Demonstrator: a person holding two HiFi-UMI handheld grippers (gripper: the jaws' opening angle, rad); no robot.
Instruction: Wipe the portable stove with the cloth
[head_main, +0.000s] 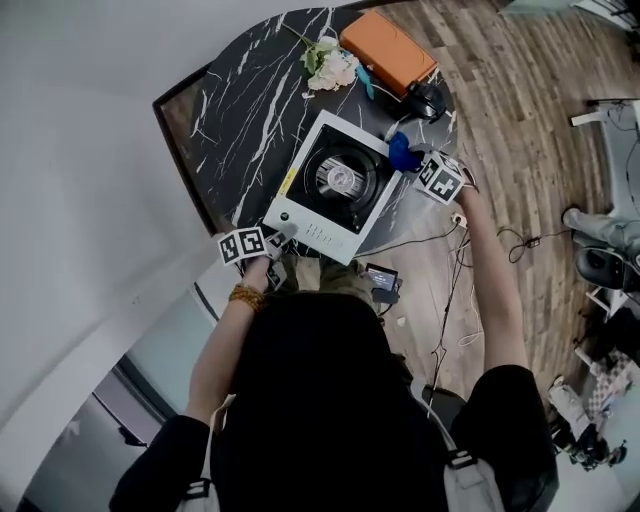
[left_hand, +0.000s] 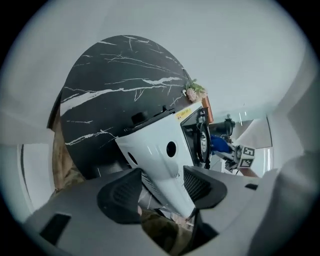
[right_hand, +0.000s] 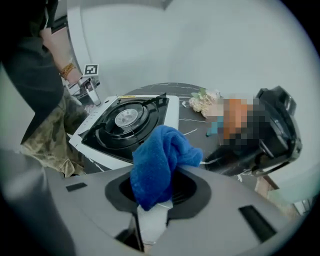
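Observation:
The white portable stove (head_main: 300, 215) with its black burner top sits near the front edge of a black marble table (head_main: 230, 110). My left gripper (head_main: 278, 240) is at the stove's front left corner. In the left gripper view that corner of the stove (left_hand: 160, 145) lies between the spread jaws of my left gripper (left_hand: 160, 189), and I see no firm pinch on it. My right gripper (head_main: 412, 162) hovers at the stove's right edge, shut on a bunched blue cloth (head_main: 403, 152). In the right gripper view the cloth (right_hand: 157, 162) hangs out over the jaws, short of the stove (right_hand: 125, 120).
A bunch of pale flowers (head_main: 330, 62), an orange case (head_main: 388, 48) and a black device (head_main: 427, 100) lie at the table's far side. Cables trail over the wooden floor (head_main: 500, 150) on the right. A white wall runs along the left.

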